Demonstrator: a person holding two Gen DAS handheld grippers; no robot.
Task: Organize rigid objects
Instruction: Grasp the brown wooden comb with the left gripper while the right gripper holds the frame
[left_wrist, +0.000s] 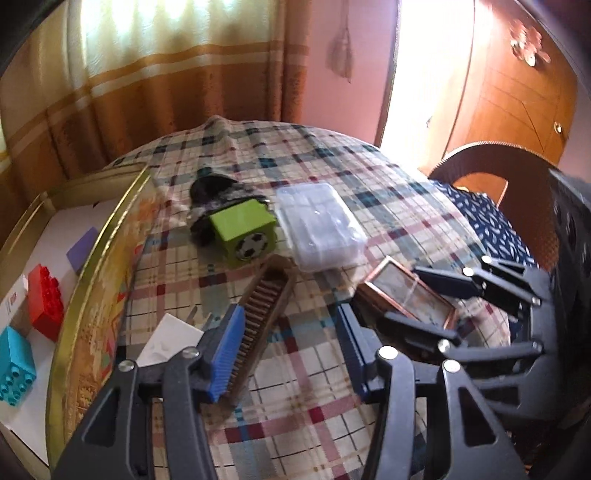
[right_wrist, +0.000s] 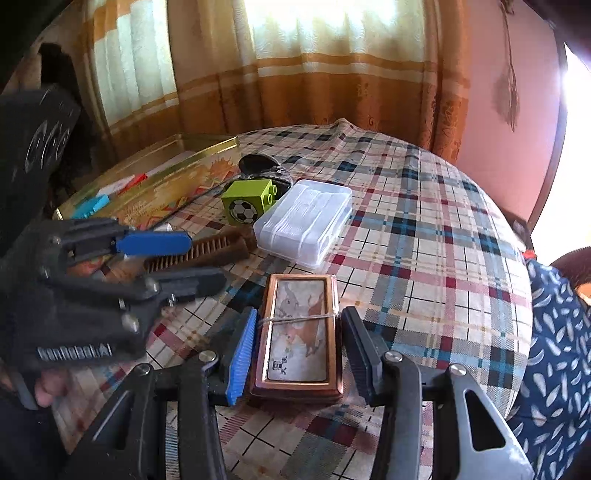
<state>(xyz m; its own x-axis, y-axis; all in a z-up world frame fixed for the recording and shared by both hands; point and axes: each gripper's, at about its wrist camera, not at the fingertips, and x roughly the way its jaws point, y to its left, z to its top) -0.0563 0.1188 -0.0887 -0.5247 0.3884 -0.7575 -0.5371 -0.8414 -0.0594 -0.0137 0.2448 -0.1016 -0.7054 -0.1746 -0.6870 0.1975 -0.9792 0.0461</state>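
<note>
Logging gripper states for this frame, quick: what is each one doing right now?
Left gripper: open, empty, beside the wooden comb.
Right gripper: open, fingers either side of the copper-framed box, not clamped.

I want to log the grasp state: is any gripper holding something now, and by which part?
Nothing is held yet. The right gripper has open jaws on both long sides of the copper-framed box, with gaps showing. The left gripper is open above the wooden comb.
</note>
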